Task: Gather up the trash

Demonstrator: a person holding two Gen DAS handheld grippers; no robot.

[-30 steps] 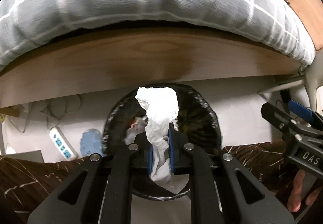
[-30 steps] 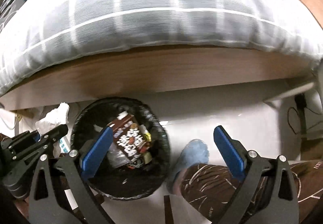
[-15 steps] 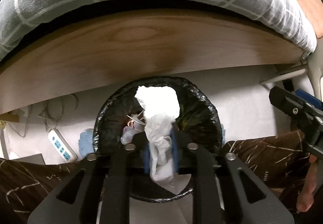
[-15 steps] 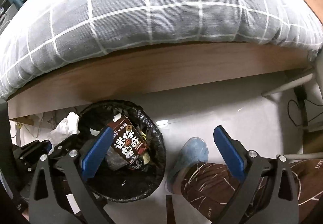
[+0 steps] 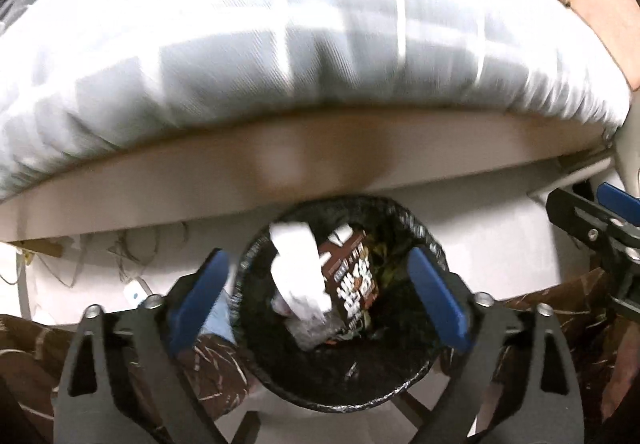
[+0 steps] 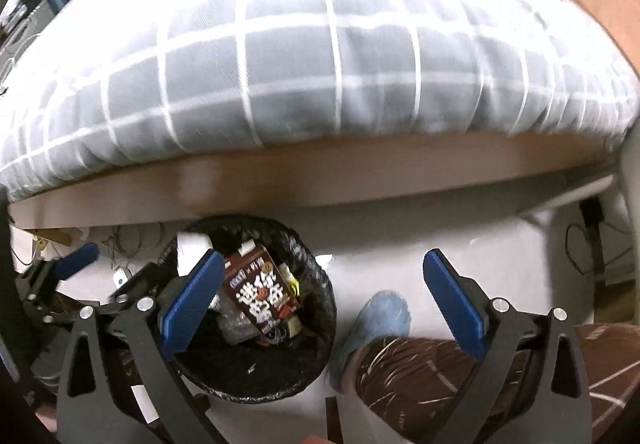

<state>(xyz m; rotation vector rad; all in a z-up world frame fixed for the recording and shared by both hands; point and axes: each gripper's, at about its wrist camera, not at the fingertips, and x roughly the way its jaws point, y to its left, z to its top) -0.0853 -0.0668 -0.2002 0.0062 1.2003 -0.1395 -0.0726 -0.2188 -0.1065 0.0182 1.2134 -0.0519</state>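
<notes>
Left gripper point(image 5: 316, 284) is opening wide right now, jaws splayed to either side of the bin, nothing between the pads. The tissue point(image 5: 298, 276) is lying loose inside the bin point(image 5: 434, 252), lower centre of the left view, draped over the other trash beside a brown carton point(image 5: 352, 280). Right gripper point(image 6: 320, 300) is also spread open and empty, pointing at bare floor point(image 6: 400, 240) just right of the bin in its own view.

Handling, as a guess: the tissue is looking very light, soft and crumpled, so it is likely compressing to nothing under the pads; pinching a thick bunched fold should work better than a thin edge, which may tear or slip. The carton is looking stiffer, with flat sides suited to a grip.

Surroundings: the bin is lined with a black bag and standing on a pale smooth floor, partly tucked under the wooden bed frame point(image 5: 200, 179). A grey checked duvet point(image 6: 320, 63) is filling the upper half of both views. A cable tangle and power strip point(image 5: 134, 290) are sitting at lower left, and a blue slipper point(image 6: 384, 316) and brown patterned trouser leg point(image 6: 432, 376) at lower right of the right view.
</notes>
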